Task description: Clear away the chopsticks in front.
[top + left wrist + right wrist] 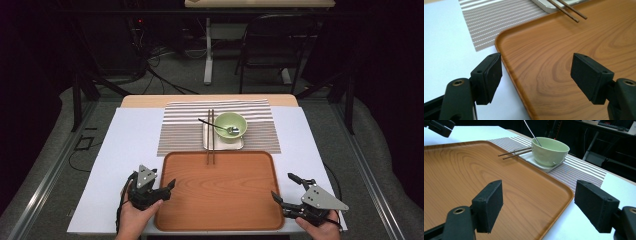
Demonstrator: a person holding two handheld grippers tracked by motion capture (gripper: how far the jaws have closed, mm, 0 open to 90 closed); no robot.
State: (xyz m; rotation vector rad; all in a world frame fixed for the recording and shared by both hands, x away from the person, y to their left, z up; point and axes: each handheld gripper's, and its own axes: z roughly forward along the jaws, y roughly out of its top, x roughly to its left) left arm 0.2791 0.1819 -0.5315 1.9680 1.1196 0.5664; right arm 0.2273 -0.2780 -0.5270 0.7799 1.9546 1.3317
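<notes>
Wooden tray (220,195) lying between two spread grippers

The tray is showing orange-brown grain and a raised, rounded rim; its left edge is passing between the left gripper (161,191)'s parted jaws, its right corner between the right gripper (286,191)'s, both wide apart and gripping nothing; beyond the fingertips, chopsticks (211,140) are overhanging the far rim beside a green bowl (230,126).

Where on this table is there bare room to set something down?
Most of the tray is bare, between the left gripper and right gripper. White cover left of the mat is free too. Crowded: bowl, spoon, chopsticks on the dish.
</notes>
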